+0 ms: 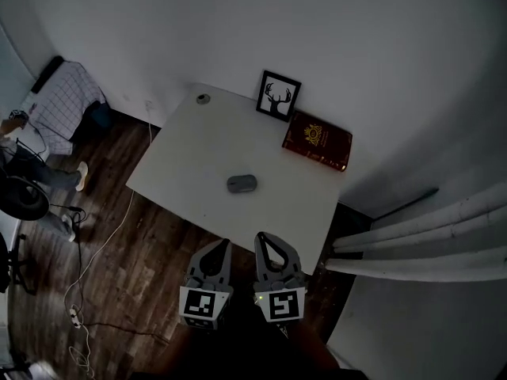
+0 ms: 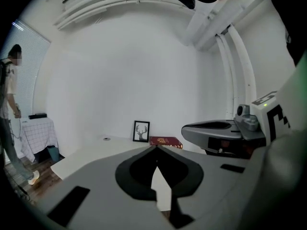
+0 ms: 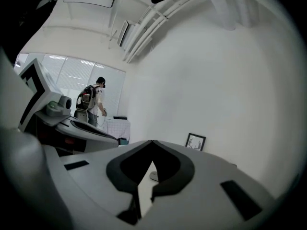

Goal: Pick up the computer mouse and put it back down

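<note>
Your white square table (image 1: 206, 149) fills the middle of the head view. Both grey two-jaw grippers hang off its near edge, over the dark wood floor. The left gripper (image 1: 221, 244) has its jaws pressed together on nothing, and so does the right gripper (image 1: 264, 237); you need to spread one before it can take anything.

At the far right corner lies a dark red hardcover book with a gold emblem (image 1: 317, 139). Just beside it stands a black-framed deer-head picture (image 1: 279, 96).

The small grey oval computer mouse (image 1: 242, 183) sits alone near the table's centre, well apart from both and from your grippers. Expect it to be light and rigid, with a smooth domed plastic shell that is likely slippery on top. Take it low across its two long flanks, not over the crown, and squeeze gently so it does not pop out.
</note>
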